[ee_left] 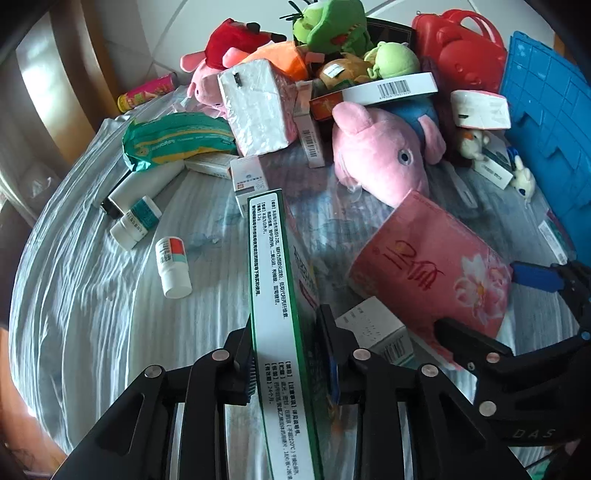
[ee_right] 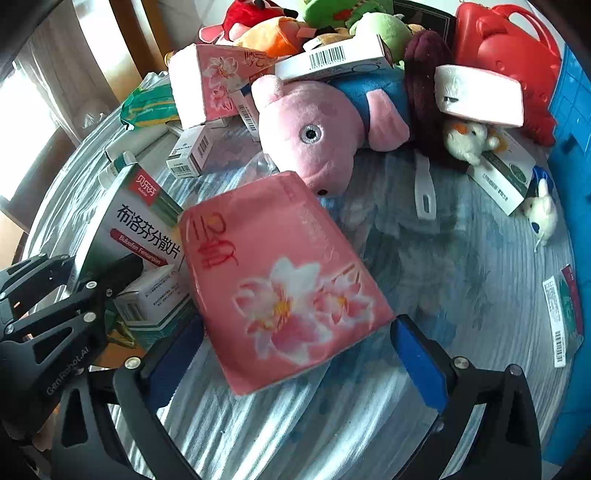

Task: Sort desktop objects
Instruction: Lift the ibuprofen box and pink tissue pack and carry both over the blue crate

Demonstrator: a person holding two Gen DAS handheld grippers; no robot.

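The left gripper clamps a green-edged medicine box. The right gripper stands wide open around the pink tissue pack, not yet gripping. Next, I judge, it must close on the pack.

A pale striped cloth covers the tabletop, wrinkled all over; white floor tiles lie beyond it; wooden furniture stands at the left.

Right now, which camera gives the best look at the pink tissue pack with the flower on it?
The right wrist view: the pink tissue pack lies whole between the wide-open right gripper fingers, printed flower facing up. The left wrist view shows it off to the side, partly hidden behind a gripper finger.
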